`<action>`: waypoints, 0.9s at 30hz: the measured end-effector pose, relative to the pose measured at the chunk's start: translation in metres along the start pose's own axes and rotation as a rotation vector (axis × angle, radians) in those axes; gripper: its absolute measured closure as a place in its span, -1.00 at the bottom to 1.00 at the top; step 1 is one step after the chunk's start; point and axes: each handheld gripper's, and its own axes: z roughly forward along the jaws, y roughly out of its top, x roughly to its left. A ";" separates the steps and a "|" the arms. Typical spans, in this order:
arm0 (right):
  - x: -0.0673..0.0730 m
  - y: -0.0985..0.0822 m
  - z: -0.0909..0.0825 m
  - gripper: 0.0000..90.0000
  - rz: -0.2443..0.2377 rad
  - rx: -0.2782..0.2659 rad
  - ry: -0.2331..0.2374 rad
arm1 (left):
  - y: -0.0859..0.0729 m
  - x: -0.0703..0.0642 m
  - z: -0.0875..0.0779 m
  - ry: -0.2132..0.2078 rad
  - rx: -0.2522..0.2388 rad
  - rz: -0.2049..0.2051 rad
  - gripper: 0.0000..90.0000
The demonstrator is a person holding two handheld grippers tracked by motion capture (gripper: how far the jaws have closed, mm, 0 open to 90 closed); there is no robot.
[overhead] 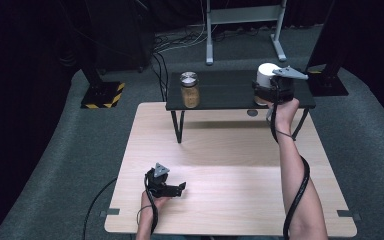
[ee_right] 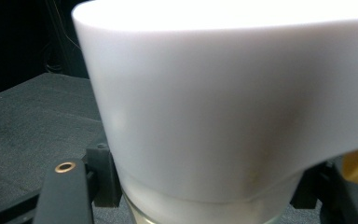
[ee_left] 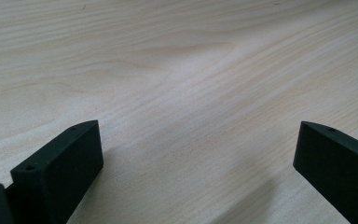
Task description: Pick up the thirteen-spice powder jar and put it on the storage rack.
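Right tool [overhead: 269,92] apparently clamps the white-lidded jar [overhead: 266,75]; left tool [overhead: 177,189] gapes wide, empty.

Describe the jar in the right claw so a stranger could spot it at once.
On the wooden table stands a low black shelf. At its right end, the right claw grips a jar with a wide white lid. The other jar, at the shelf's left, stands free, has a clear lid and shows amber contents.
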 end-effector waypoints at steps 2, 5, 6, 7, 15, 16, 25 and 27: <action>0.000 0.001 0.000 -0.34 0.001 0.005 -0.001 | 0.000 0.001 0.000 -0.003 0.001 0.000 -0.98; 0.001 0.005 -0.001 -0.42 -0.018 0.021 0.005 | 0.000 0.001 0.000 -0.006 0.001 0.001 -0.98; 0.001 0.007 -0.001 -0.58 -0.029 0.038 0.011 | 0.000 0.001 0.000 -0.006 0.002 0.001 -0.98; 0.003 0.012 0.000 -0.72 -0.044 0.072 0.007 | 0.000 0.001 0.000 -0.006 0.001 0.001 -0.98; 0.002 0.001 -0.024 -1.00 -0.056 0.095 -0.004 | 0.000 0.002 0.000 -0.008 0.001 -0.001 -0.99; 0.001 0.001 -0.029 -1.00 -0.058 0.103 -0.001 | 0.000 0.002 0.000 -0.009 0.001 -0.001 -0.99; 0.002 -0.048 -0.113 -1.00 -0.118 0.206 0.051 | 0.000 0.003 0.000 -0.012 -0.004 -0.010 -0.99; 0.003 -0.067 -0.131 -1.00 -0.126 0.215 0.064 | 0.000 0.002 0.000 -0.009 -0.004 -0.008 -0.99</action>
